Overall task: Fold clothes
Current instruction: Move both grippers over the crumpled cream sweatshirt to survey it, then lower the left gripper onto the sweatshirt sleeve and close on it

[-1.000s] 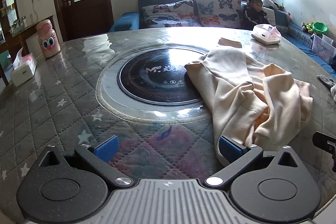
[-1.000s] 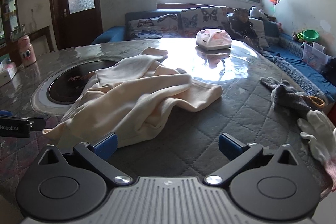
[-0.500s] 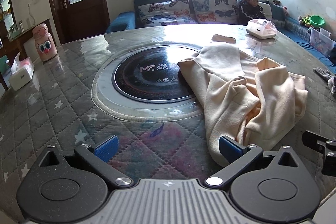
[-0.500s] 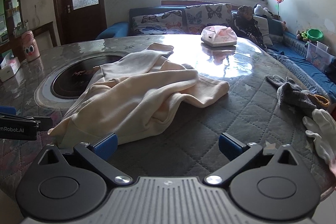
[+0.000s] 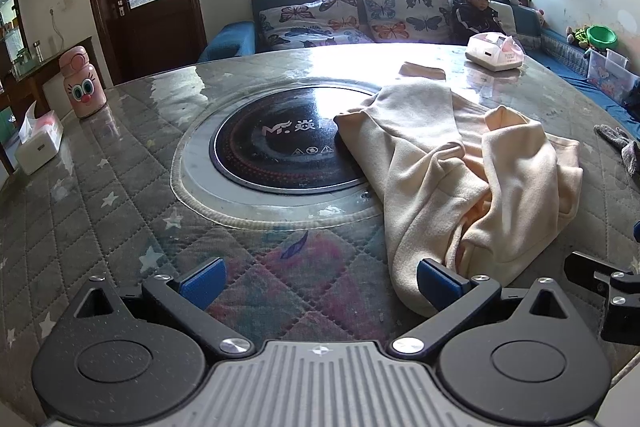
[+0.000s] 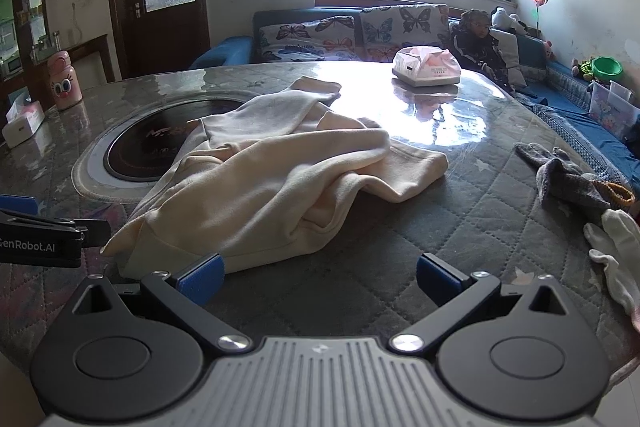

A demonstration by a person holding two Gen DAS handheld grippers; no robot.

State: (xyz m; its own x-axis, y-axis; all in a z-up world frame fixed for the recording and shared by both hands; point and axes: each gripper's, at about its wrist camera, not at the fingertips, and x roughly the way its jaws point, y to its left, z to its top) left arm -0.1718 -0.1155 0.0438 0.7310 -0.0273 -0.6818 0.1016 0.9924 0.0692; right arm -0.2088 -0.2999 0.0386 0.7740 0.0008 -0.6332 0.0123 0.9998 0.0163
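A cream garment lies crumpled on the round quilted table, partly over the black hotplate. It also shows in the right wrist view. My left gripper is open and empty; its right finger sits at the garment's near hem. My right gripper is open and empty; its left finger is at the garment's near edge. The left gripper's body shows at the left of the right wrist view.
A pink bottle and a white tissue box stand at the far left. A tissue pack lies at the back. A grey cloth and a white glove lie at the right. A sofa with a child is behind.
Both grippers have risen and drawn back slightly, so the table appears lower in view. The garment has not moved. Both jaws stay open.
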